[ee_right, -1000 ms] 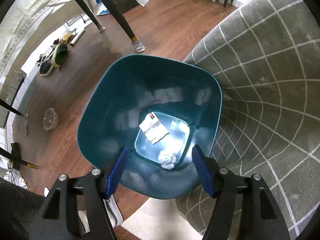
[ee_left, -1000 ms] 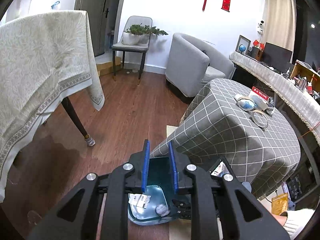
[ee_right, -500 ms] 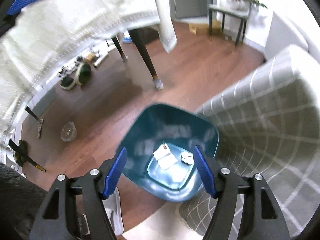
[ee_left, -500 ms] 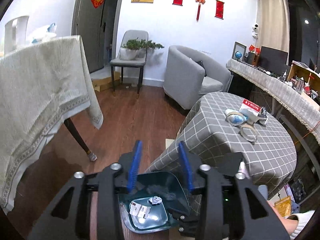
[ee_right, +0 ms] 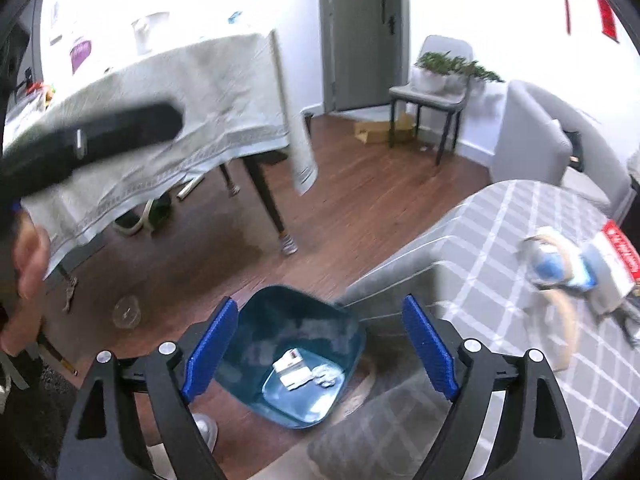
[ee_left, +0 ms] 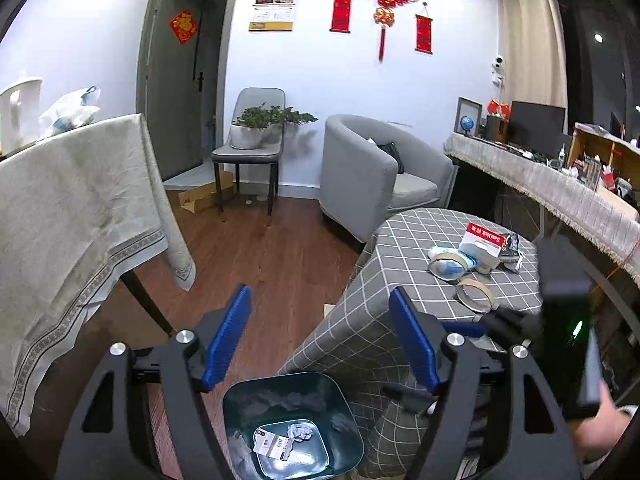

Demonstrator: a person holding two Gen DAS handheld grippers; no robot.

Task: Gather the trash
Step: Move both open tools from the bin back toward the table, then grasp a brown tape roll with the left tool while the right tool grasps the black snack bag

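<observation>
A dark wooden floor [ee_left: 288,264] is seen beside a low table draped in grey checked cloth [ee_left: 420,280]. A teal plastic bin [ee_left: 296,428], holding a crumpled paper ball [ee_left: 301,432] and a printed label [ee_left: 274,443], stands against it. Both the left gripper [ee_left: 320,344] and right gripper [ee_right: 318,350] are opening, with nothing between the jaws.

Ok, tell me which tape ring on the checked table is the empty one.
The nearer tape ring, closest to the table's front edge: the checked cloth shows through its hole. The farther ring, beside the red-topped box, has something blue inside it.
</observation>
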